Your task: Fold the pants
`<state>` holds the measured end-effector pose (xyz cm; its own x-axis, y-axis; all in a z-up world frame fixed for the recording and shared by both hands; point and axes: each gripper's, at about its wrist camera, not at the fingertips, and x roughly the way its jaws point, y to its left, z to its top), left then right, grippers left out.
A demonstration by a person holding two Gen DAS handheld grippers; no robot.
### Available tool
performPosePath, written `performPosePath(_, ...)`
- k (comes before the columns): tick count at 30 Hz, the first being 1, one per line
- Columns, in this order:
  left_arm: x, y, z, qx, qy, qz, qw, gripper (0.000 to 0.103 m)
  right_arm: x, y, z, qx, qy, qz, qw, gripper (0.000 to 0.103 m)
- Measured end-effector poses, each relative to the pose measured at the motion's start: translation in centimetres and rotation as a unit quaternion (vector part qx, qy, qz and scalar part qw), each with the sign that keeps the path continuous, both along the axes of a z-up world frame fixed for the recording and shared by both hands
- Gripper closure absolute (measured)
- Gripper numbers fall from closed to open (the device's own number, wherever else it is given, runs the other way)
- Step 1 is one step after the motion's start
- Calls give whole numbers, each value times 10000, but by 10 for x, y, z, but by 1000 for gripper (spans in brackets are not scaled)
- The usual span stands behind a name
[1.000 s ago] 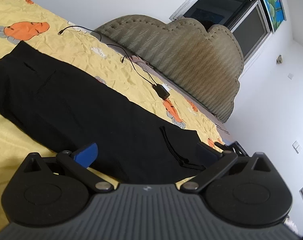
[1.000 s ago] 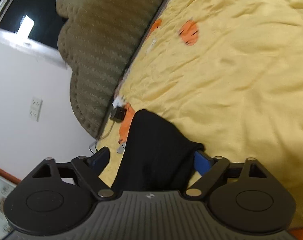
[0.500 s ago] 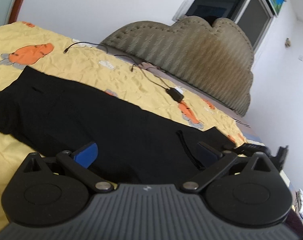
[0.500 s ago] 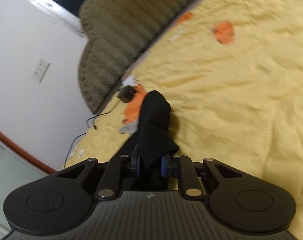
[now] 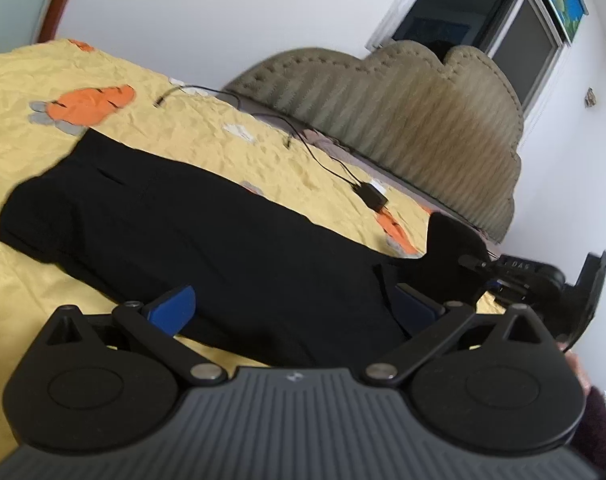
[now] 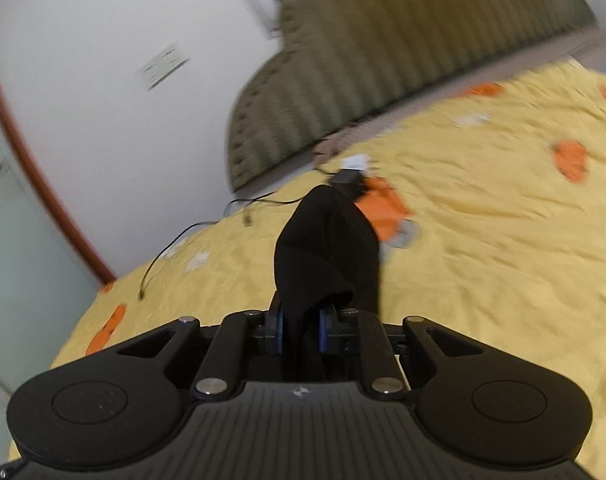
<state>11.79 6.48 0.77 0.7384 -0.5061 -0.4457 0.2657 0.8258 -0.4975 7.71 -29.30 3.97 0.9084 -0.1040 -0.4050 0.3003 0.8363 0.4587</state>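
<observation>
Pants [image 5: 191, 232], black and soft, are lying on the bumpy yellow bed [image 5: 19, 152]; right claw [image 6: 301, 330] is pinching them, left claw [image 5: 295, 308] is gaping wide.

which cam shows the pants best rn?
Left wrist: the black pants lie spread lengthwise across the yellow bedspread. Right wrist shows only a bunched end pinched in the right gripper.

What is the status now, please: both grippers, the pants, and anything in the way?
Right gripper shut on pants end, lifted off the bed. Left gripper open over the pants, not gripping. Charger with cable beside the pants.
</observation>
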Motion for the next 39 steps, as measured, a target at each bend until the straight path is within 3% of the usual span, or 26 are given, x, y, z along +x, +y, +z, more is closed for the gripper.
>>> performPosePath(6, 1, 34, -8, -284, 100, 280, 9992, 0, 46, 77, 26, -454, -28, 817, 9956, 89)
performPosePath(12, 3, 70, -19, -457, 147, 525, 9975, 0, 105, 161, 21, -556, 211, 1463, 9875, 89)
performPosePath(17, 4, 95, -29, -542, 112, 775, 9955, 0, 148, 240, 5, -691, 438, 2083, 9746, 93)
performPosePath(21, 5, 115, -41, -846, 232, 915, 9919, 0, 165, 297, 1, -778, 414, 2614, 9612, 97)
performPosePath(25, 7, 123, -49, -936, 258, 927, 9909, 0, 166, 341, 0, -1356, 387, 2891, 9469, 97)
performPosePath(29, 7, 125, -51, -965, 163, 760, 9923, 0, 143, 302, 4, -1434, 451, 2309, 9613, 96)
performPosePath(33, 8, 125, -51, -1052, 154, 721, 9917, 0, 119, 235, 5, -714, 900, 1766, 9776, 94)
performPosePath(37, 9, 123, -46, -1190, 160, 567, 9912, 0, 80, 194, -9, 502, 585, 1737, 9818, 90)
performPosePath(38, 12, 121, -43, -1234, 207, 422, 9912, 0, 71, 185, -15, 735, 527, 1543, 9839, 83)
performPosePath(39, 14, 118, -38, -1268, 202, 299, 9913, 0, 64, 175, -23, 958, 497, 1339, 9851, 66)
